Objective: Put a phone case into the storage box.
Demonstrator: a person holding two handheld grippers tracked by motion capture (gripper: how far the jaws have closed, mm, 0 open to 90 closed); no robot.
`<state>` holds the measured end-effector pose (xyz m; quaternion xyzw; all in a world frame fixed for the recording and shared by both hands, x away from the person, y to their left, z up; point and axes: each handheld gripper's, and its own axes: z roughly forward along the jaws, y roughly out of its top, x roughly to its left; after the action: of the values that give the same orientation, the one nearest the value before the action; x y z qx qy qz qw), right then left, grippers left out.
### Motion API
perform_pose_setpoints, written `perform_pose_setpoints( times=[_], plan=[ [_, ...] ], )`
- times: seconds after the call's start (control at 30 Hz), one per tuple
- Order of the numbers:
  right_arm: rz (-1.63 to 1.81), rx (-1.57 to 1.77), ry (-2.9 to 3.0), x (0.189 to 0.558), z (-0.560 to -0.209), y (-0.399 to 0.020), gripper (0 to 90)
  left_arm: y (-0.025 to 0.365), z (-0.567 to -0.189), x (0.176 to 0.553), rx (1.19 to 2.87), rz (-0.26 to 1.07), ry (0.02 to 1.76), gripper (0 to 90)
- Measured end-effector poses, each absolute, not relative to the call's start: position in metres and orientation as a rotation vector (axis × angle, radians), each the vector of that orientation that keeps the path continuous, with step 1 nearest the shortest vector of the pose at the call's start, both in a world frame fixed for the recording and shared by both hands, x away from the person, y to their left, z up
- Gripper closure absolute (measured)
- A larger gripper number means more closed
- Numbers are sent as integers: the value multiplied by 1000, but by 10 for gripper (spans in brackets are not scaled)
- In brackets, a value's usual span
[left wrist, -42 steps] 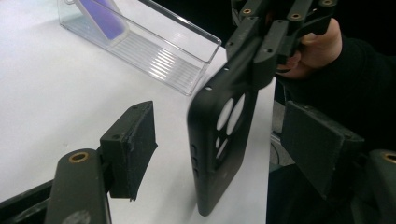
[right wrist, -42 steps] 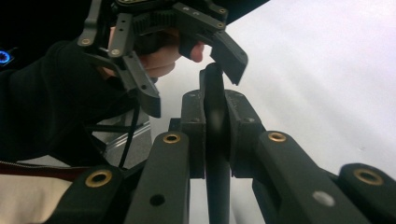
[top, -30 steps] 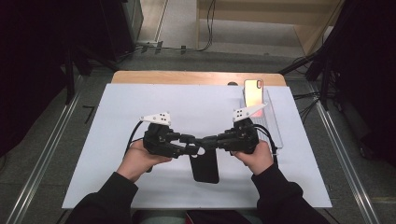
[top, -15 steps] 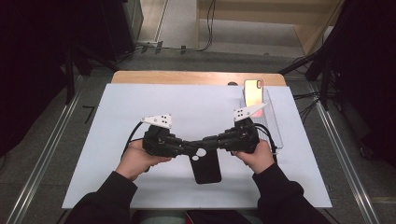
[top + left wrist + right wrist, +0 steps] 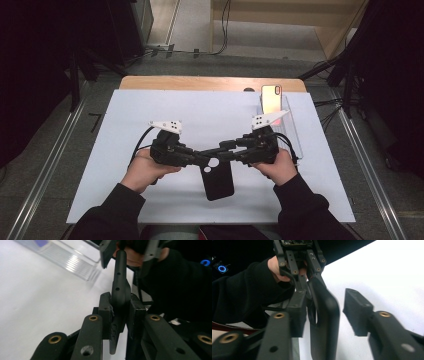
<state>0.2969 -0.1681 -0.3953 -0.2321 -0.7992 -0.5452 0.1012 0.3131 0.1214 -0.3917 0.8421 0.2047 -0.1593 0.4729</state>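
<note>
Holding the black phone case (image 5: 217, 176) by its upper end, the left gripper (image 5: 204, 160) had its jaws clamped firmly on the case's edge, as the left gripper view showed with both pads pressed against the thin black shell (image 5: 120, 290). The right gripper (image 5: 219, 149) met it from the opposite side; its jaws had just been opening, and in the right gripper view the case (image 5: 324, 322) stood between them with a clear gap to the far pad, so that grip looked released. The case hung edge-up over the near middle of the white table (image 5: 100, 150), between the two hands. At the far right of the table a phone (image 5: 271, 98) with a gold-toned back lay beside a clear plastic tray (image 5: 292, 130), well apart from the case. As a judgement, the case had been picked up and passed into the left gripper's sole hold, while bringing the case and the phone together seemed not yet begun, since the phone lay untouched.
</note>
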Motion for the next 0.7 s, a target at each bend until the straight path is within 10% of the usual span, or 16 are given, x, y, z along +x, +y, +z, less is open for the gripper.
perform_pose_setpoints(
  times=[0.5,0.7],
  plan=[
    [-1626,-856,-2508,288,-403,-165,255,134,-374,315,2034,-214,767,768],
    [-1620,-940,-2570,285,-409,-157,0,132,-372,315,2030,-172,852,768]
  ],
)
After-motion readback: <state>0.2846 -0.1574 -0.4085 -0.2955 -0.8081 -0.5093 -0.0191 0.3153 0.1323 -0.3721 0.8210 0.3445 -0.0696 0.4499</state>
